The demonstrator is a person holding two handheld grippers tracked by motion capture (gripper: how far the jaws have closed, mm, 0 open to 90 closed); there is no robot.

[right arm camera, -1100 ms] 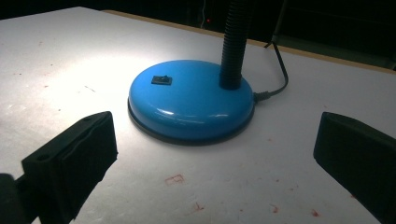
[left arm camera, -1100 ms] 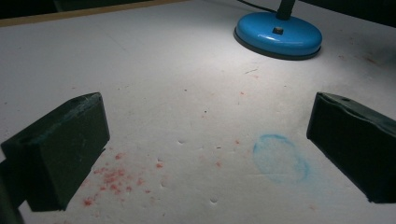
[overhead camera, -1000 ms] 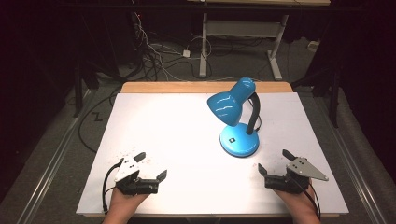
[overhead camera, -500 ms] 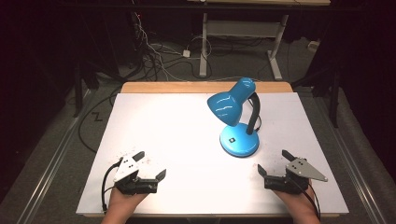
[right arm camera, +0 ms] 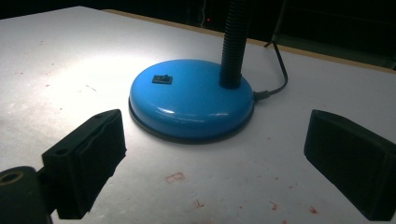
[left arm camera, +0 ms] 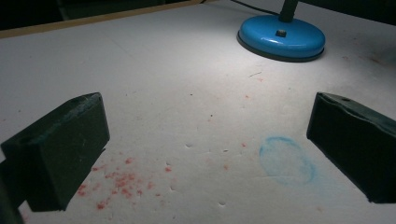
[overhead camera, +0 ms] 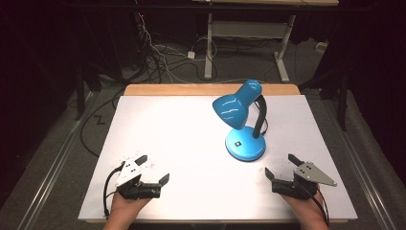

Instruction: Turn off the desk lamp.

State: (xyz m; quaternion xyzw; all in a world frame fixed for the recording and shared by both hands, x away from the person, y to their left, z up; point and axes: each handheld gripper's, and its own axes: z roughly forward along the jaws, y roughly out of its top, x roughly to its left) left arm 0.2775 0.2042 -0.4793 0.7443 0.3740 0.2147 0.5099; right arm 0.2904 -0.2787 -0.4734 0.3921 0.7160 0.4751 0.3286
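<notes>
One blue desk lamp (overhead camera: 242, 122) stands lit on the right half of a white-topped table (overhead camera: 167, 134), its round base (right arm camera: 191, 99) carrying a single small black switch (right arm camera: 162, 79) with no lettering that can be read. Two hand-held grippers rest near the front edge, the left gripper (overhead camera: 154, 168) and the right gripper (overhead camera: 281, 165), each with jaws spread apart and holding nothing. Red specks (left arm camera: 116, 179) and one faint blue ring (left arm camera: 286, 159) mark the tabletop.

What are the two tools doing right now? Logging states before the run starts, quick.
Left tool: open, holding nothing, above the white table.
Right tool: open, holding nothing, just short of the blue desk lamp.
</notes>
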